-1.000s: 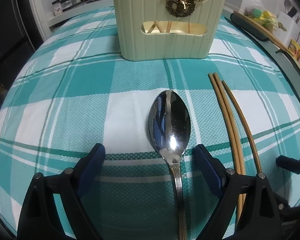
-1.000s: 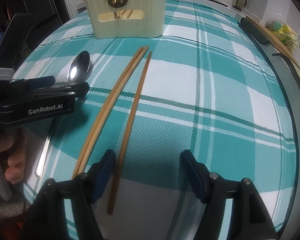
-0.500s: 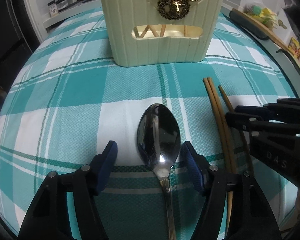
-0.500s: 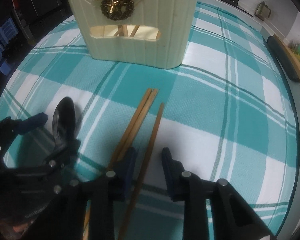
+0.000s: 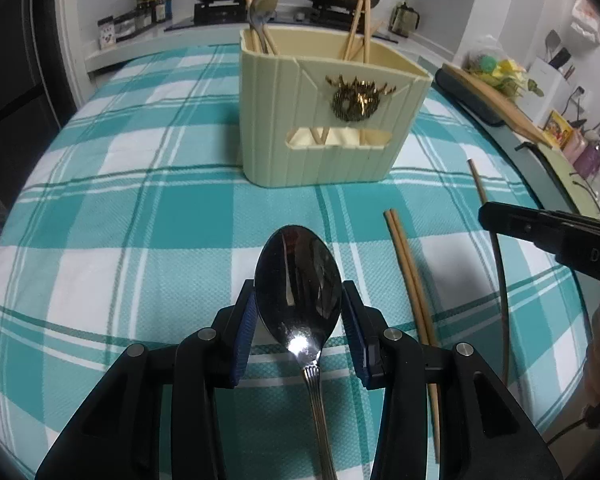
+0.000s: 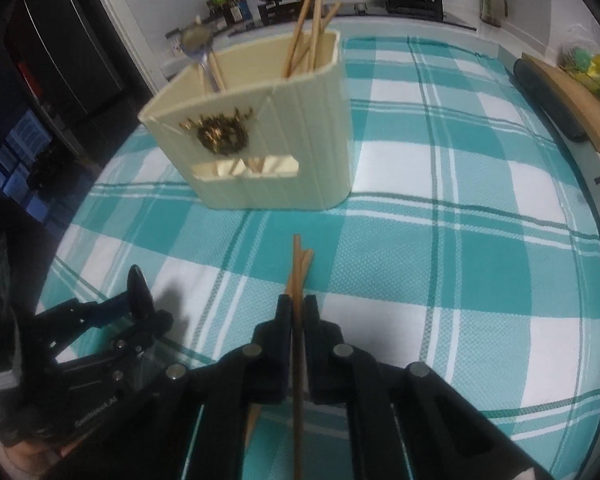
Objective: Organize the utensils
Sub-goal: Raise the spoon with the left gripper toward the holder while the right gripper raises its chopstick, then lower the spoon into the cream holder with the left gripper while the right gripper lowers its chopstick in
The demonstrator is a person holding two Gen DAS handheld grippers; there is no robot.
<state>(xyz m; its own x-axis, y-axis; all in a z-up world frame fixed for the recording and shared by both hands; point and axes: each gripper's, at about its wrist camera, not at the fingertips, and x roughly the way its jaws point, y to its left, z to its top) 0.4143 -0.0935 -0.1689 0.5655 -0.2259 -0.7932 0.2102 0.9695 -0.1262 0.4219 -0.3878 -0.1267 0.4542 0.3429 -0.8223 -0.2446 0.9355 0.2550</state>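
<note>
— Shiny steel spoon (image 5: pixel 298 292): clamped by its bowl between the blue pads (image 5: pixel 244 336) of the left gripper (image 5: pixel 299 328), jaws just closed in onto both edges, handle running back under the black fingers, bowl raised off the cloth.

— Readable writing?

— White "DAS" on the black body of the right gripper (image 5: pixel 548 236) in the left view; "GenRobot.AI", blurred, on the left gripper's side in the right view.

— And the right gripper (image 6: pixel 296 312)?

— Jaws just drawn together, pinched on one thin wooden chopstick (image 6: pixel 297 304), tip lifted clear of the cloth. Two more wooden chopsticks (image 5: pixel 410 280) lying side by side on the teal-and-white checked tablecloth (image 5: pixel 140 240), between the two grippers.

— Further out?

— Cream ribbed plastic utensil holder (image 5: pixel 320 120) standing upright on the cloth beyond both grippers, gold antlered wreath emblem (image 5: pixel 354 98) on its front, slot window below. Inside already: a second spoon (image 5: pixel 262 10) at the left end, several chopsticks (image 5: pixel 358 28) at the right end.
</note>
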